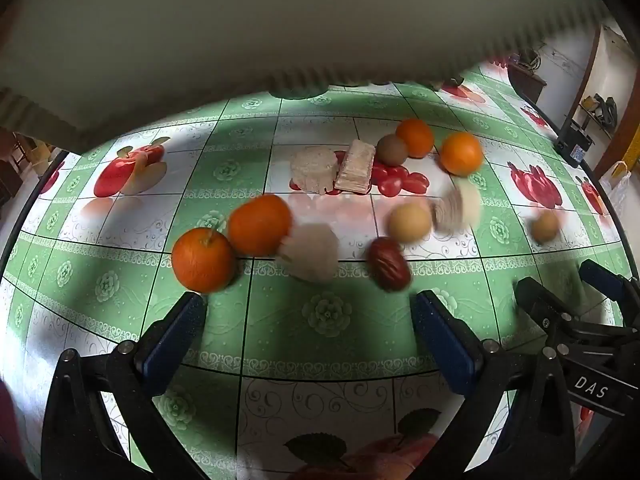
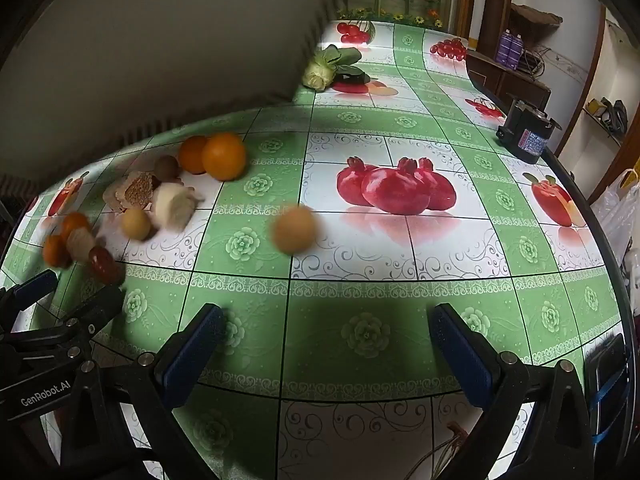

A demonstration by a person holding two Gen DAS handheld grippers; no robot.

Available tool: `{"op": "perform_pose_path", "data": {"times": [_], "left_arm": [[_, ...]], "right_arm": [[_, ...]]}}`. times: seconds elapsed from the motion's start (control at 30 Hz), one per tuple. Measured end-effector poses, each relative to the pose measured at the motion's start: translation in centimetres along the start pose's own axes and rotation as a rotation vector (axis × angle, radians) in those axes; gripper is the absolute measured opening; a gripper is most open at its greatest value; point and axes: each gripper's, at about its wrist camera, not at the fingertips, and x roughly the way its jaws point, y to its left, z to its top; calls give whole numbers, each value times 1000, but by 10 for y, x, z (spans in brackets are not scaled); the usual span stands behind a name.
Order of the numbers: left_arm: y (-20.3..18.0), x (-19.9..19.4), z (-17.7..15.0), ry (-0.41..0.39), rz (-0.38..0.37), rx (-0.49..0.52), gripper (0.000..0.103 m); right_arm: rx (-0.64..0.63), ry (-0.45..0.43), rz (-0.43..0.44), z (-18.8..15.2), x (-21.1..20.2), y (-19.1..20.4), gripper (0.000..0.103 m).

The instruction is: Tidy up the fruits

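My left gripper (image 1: 308, 312) is open and empty above the tablecloth. Just ahead of it lie two oranges (image 1: 203, 260) (image 1: 260, 225), a red date (image 1: 389, 264) and a tan round fruit (image 1: 410, 222). Two more oranges (image 1: 461, 153) (image 1: 415, 137) and a kiwi (image 1: 392, 150) lie farther back. My right gripper (image 2: 326, 324) is open and empty; a tan round fruit (image 2: 294, 229) lies ahead of it, alone. The oranges (image 2: 223, 156) and date (image 2: 103, 263) sit at its left.
Pale snack cakes (image 1: 314, 168) (image 1: 310, 252) and a wafer block (image 1: 356, 166) lie among the fruit. A leafy vegetable (image 2: 330, 66) lies at the table's far end, a black box (image 2: 524, 132) at its right edge. The wall runs along the back.
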Motion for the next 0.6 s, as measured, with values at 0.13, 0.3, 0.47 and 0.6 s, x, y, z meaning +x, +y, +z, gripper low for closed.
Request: {"op": "perform_pose_path", "data": {"times": [0.13,0.3,0.47,0.6], "left_arm": [[0,0,0,0,0,0,103],[0,0,2,1,0,0,103],[0,0,2,0,0,0,103],[0,0,2,1,-1,0,103]], "right_arm": [[0,0,0,0,0,0,103],[0,0,0,0,0,0,103],[1,0,0,0,0,-1,103],[0,-1,0,-1,0,0,103]]}}
